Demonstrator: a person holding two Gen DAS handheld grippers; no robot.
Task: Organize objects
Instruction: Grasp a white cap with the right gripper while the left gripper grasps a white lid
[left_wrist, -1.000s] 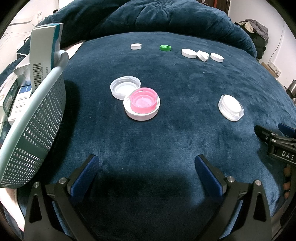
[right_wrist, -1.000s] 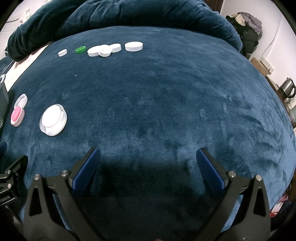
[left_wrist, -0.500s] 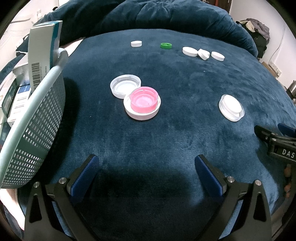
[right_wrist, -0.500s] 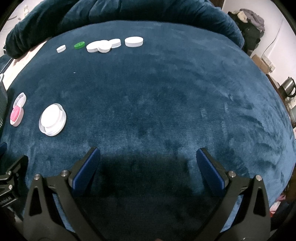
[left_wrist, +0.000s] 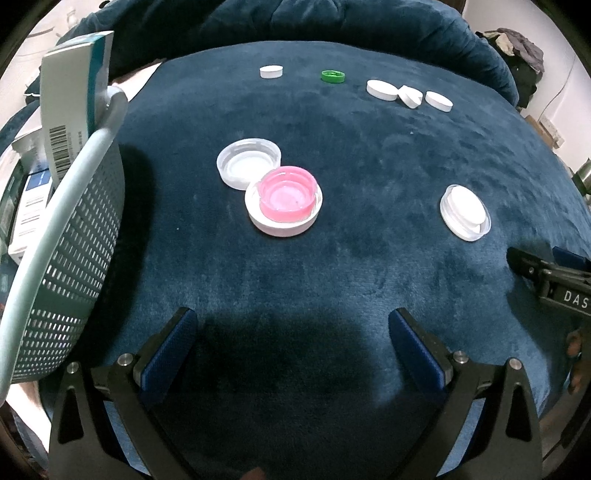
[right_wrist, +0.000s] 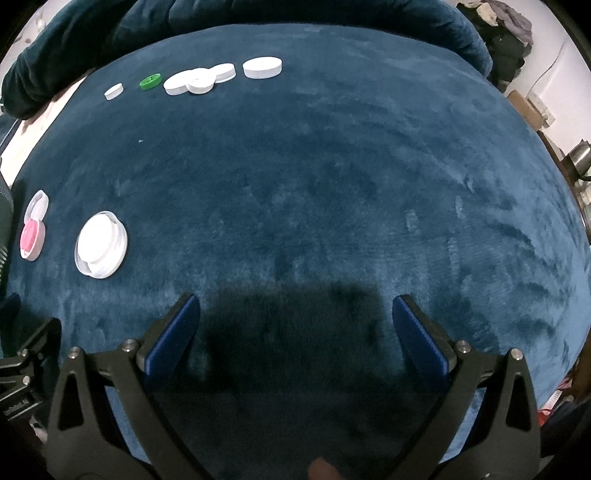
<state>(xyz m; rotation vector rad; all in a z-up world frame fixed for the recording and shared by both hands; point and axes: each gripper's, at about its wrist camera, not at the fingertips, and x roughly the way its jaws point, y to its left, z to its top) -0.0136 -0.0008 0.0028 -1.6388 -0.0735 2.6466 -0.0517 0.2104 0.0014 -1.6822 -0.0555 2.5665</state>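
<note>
A: How far along is the sorting?

B: Barely begun, I'd judge. Both the left gripper (left_wrist: 291, 349) and the right gripper (right_wrist: 295, 332) hang wide apart, holding nothing.

A: And the lids?

B: All on the blue blanket (left_wrist: 369, 177): one pink lid (left_wrist: 287, 197) nested in a white one, one clear lid (left_wrist: 248, 162) touching them, one stacked pair (left_wrist: 465, 212), one green cap (left_wrist: 333, 76), five white caps (right_wrist: 199, 81) far back. A basket (left_wrist: 70, 236) stands left.

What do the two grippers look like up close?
Both match. The left gripper and right gripper each have black angular frames with triangular cut-outs, silver screw heads and flat blue pads lining the jaws. Seen from the left camera, the right one's black body carries white letters, "DAS", cut off at the frame edge. No cables show.
</note>
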